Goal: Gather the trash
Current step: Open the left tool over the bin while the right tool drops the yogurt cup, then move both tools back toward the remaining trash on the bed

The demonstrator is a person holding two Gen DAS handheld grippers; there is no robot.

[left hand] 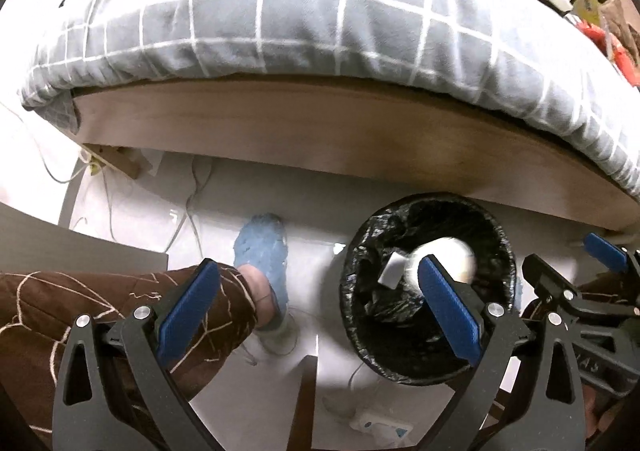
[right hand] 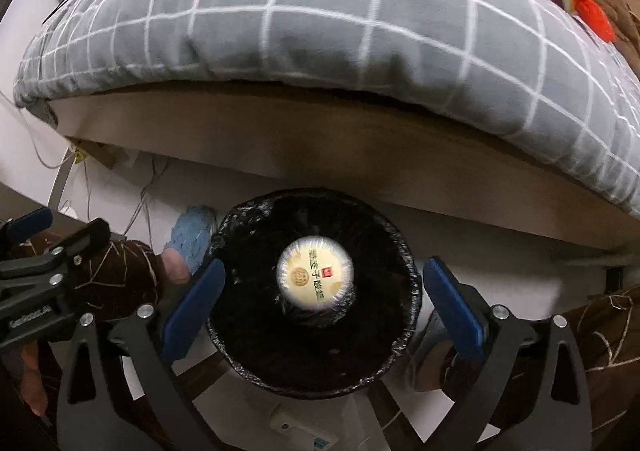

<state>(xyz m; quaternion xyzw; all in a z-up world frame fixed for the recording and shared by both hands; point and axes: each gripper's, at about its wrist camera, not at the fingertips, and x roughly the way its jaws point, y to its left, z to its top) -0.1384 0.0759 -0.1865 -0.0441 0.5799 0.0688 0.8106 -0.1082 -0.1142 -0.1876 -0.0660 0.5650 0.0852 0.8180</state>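
The round black bin with a black plastic bag liner stands on the white floor, just beside the brown wooden bed frame. A round cream paper cup with a printed lid is inside the bin's mouth, blurred, so its small print is hard to read. Its lid faces straight up at the camera, so its long side runs down into the bin, hidden. The right gripper hangs over the bin with its 2 blue fingers spread wide and let go. The cup sits between them, touching neither.

In the left view, the left gripper is also spread wide with nothing in it. One blue finger hides part of the cup. A grey checked blanket lies on the bed above the bin.
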